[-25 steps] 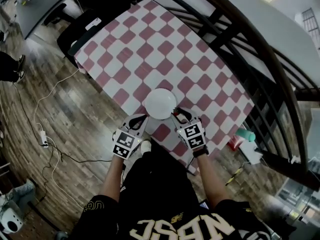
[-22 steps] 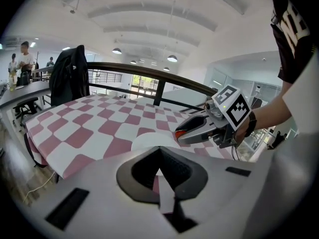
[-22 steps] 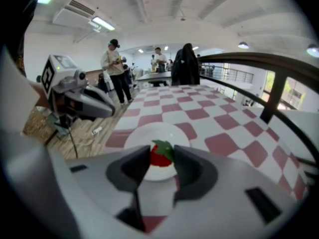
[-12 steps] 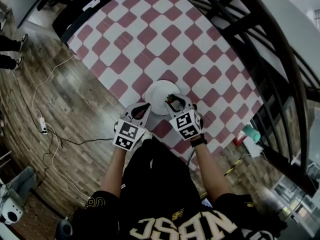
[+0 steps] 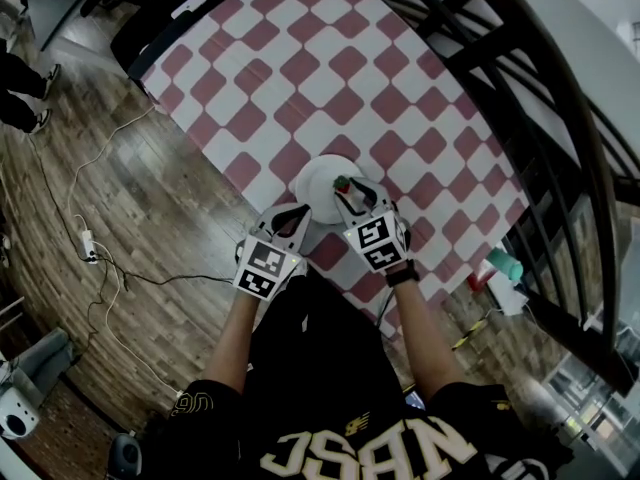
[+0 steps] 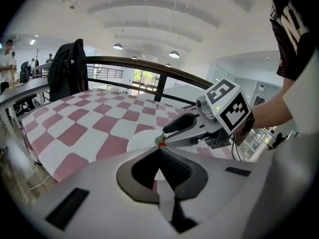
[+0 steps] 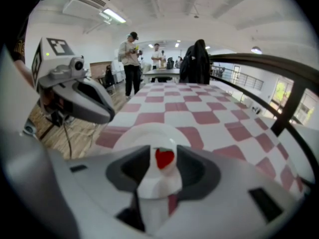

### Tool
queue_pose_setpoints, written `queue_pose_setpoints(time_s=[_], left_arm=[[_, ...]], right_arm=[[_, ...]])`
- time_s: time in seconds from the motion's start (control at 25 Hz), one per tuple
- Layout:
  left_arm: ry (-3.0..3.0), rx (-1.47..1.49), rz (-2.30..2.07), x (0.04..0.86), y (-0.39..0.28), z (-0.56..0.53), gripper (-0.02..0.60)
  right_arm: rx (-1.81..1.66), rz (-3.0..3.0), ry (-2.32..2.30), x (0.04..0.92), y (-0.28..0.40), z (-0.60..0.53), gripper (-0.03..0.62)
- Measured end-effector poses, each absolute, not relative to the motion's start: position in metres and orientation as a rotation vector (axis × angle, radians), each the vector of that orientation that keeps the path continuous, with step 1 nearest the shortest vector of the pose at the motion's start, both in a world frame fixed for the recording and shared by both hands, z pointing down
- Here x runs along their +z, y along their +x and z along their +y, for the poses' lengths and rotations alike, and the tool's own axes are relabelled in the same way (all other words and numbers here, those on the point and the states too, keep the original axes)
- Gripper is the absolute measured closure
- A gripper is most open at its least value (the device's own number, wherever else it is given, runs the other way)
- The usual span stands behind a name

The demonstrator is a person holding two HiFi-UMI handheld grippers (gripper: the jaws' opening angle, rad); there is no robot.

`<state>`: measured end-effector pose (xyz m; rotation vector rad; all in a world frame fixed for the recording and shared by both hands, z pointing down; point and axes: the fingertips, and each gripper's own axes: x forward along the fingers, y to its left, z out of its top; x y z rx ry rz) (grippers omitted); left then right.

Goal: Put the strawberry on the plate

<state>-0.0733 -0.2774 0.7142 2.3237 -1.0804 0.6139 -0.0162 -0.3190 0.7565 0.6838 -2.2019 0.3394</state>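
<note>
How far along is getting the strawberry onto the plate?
Done: the strawberry is picked up, clamped in the right hand-held gripper. In hand: it is over the white plate; whether it touches the plate I cannot tell. Left: set it down, open the jaws and pull away. The left hand-held gripper sits shut and empty beside the plate.

One strawberry (image 5: 341, 182). One white plate (image 5: 315, 196). Two grippers, the left gripper (image 5: 291, 215) and the right gripper (image 5: 349, 193), each carrying one marker cube (image 5: 265, 266) (so two cubes in all). One surface (image 5: 300, 78), under one red-and-white chequered cloth. One dark jacket (image 7: 198, 59) at its far end. Two people stand beyond it in the right gripper view: a person in a cap (image 7: 130, 59) and another person (image 7: 156, 54).
</note>
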Motion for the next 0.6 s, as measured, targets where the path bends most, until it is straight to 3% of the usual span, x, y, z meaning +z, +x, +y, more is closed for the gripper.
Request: queue_pose_setpoints(time_s=[0.44,0.6], left_arm=[[2.384,0.484,-1.206,0.654,-0.083,-0.270,0.572],[2.401,0.424,-1.247,0.627,-0.088,-0.262,0.572]], right_arm=[[0.316,-2.269,0.909,0.683,0.000,-0.307,0.441],[0.352,-2.278,1.075,0.649,0.015,-0.300,0.475]])
